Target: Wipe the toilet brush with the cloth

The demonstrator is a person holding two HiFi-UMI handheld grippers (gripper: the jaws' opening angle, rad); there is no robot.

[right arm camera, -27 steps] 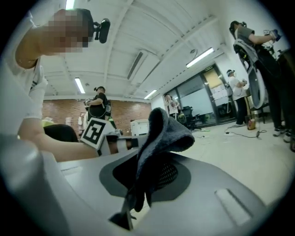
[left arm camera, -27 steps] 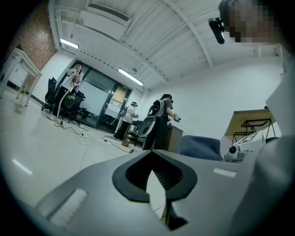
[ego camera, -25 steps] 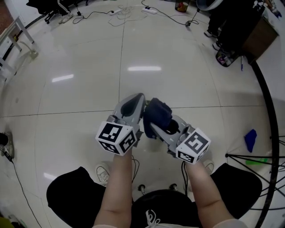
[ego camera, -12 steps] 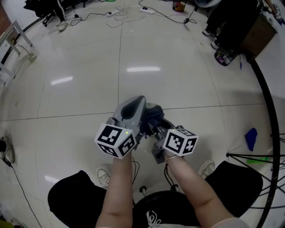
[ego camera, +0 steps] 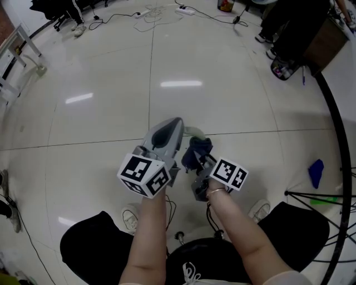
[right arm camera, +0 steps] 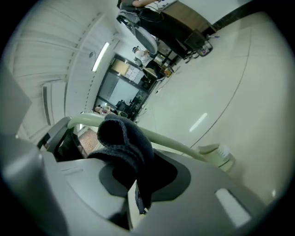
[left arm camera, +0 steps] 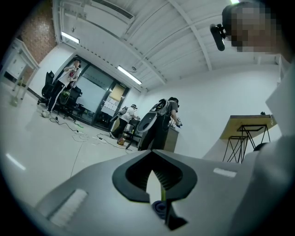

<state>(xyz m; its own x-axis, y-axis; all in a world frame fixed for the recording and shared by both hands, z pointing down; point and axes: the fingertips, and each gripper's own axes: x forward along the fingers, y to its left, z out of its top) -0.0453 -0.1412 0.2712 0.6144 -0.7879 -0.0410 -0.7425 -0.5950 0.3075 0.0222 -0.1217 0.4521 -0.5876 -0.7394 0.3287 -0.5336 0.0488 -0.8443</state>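
Left tool (ego camera: 169, 129) is clamped on the brush (right arm camera: 175, 145) by its pale green handle. In the left gripper view only a thin green sliver shows in the slit between the jaws.

Right tool (ego camera: 199, 158) is clamped on the cloth (right arm camera: 124, 143), which is dark blue and bunched up. The cloth folds over the handle and touches it, just beside the left tool's tip.

In the right gripper view the handle runs from the left tool, under the cloth, and out to the brush head (right arm camera: 216, 156). The head is held in the air above the floor (ego camera: 111, 83).

In the head view both tools are close together in front of the person, tips pointing far, with the cloth between them. A bit of the brush shows just past the cloth.

Cables (ego camera: 150, 11) lie on the far floor, and a blue scrap (ego camera: 315, 172) lies on the floor well to the right.
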